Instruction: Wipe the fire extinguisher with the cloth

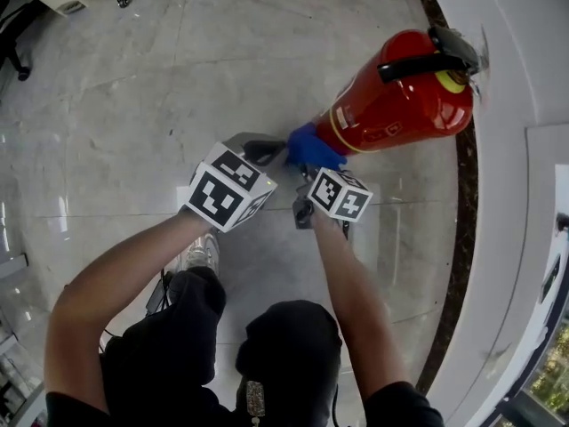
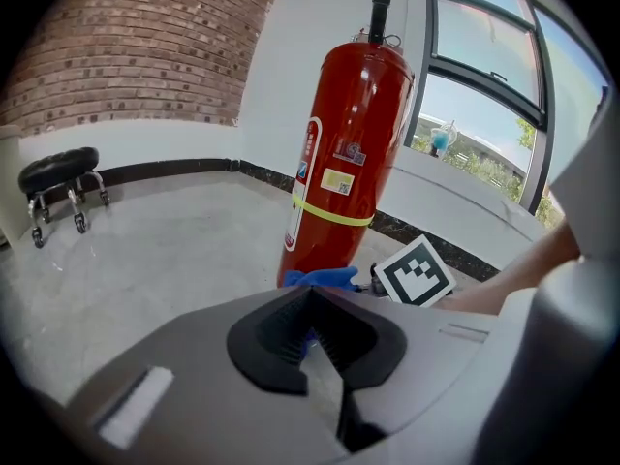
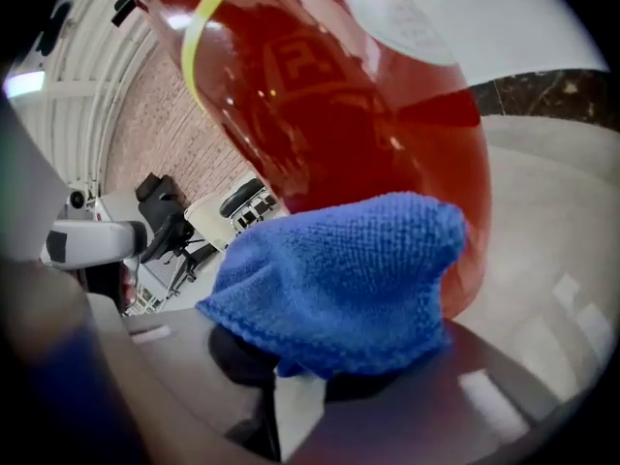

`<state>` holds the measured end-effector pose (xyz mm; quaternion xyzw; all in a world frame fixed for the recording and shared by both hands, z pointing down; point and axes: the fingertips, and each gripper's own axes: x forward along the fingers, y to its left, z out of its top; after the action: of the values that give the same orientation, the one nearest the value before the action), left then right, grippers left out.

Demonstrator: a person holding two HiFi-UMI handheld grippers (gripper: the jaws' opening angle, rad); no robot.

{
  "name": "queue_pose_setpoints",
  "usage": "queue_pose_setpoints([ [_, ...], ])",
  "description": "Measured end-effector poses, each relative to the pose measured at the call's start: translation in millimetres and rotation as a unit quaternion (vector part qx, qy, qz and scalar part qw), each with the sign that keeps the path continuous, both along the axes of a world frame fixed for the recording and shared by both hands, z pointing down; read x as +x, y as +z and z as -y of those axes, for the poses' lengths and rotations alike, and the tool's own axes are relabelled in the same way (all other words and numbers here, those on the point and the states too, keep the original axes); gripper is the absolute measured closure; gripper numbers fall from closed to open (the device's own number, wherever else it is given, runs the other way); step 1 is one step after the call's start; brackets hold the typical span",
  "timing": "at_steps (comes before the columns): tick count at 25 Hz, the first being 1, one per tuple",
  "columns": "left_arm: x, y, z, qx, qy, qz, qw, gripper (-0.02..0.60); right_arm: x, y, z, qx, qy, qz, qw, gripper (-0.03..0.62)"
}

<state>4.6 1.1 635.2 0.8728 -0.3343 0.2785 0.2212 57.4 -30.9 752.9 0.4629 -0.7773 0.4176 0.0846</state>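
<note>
A red fire extinguisher [image 1: 400, 105] stands on the pale stone floor next to the wall; in the left gripper view the red fire extinguisher [image 2: 344, 153] is upright with a yellow band. A blue cloth [image 1: 313, 148] is bunched against its lower body. My right gripper [image 1: 309, 169] is shut on the blue cloth [image 3: 349, 279], which rests against the red cylinder [image 3: 339, 95] low down. My left gripper [image 1: 265, 152] is just left of the cloth, shut and empty, clear of the extinguisher. Its closed jaws [image 2: 312, 332] point at the cloth [image 2: 325, 279] and the right gripper's marker cube [image 2: 415, 271].
A dark baseboard strip [image 1: 462, 238] and a white ledge [image 1: 524, 78] run behind the extinguisher. A wheeled black stool [image 2: 60, 177] stands by the brick wall [image 2: 136, 46] to the left. Windows [image 2: 484, 95] are at the right. The person's knees [image 1: 187, 327] are below the grippers.
</note>
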Motion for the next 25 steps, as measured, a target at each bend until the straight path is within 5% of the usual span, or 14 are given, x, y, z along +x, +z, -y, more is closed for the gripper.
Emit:
queue_pose_setpoints([
  [6,-12,15,-7,-0.015,0.0,0.011,0.9998,0.578,1,18,-1,-0.032,0.016,0.02,0.999,0.515],
  [7,-9,16,-10,-0.025,0.004,0.003,0.9997,0.557,1,12,-2,-0.029,0.012,0.022,0.999,0.515],
  [10,5,10,-13,-0.054,0.015,-0.04,0.9977,0.36,0,-23,-5,0.008,-0.008,0.027,1.0,0.514],
  [15,30,-29,6,-0.032,0.027,-0.097,0.9944,0.285,3,-103,-6,0.095,-0.04,0.036,0.994,0.514],
  [20,50,-82,11,-0.024,0.033,-0.169,0.9848,0.286,3,-161,-17,0.164,-0.085,0.004,0.983,0.513],
  [25,54,-129,18,0.019,0.032,-0.16,0.9863,0.45,6,-220,-17,0.225,-0.1,-0.028,0.969,0.513],
])
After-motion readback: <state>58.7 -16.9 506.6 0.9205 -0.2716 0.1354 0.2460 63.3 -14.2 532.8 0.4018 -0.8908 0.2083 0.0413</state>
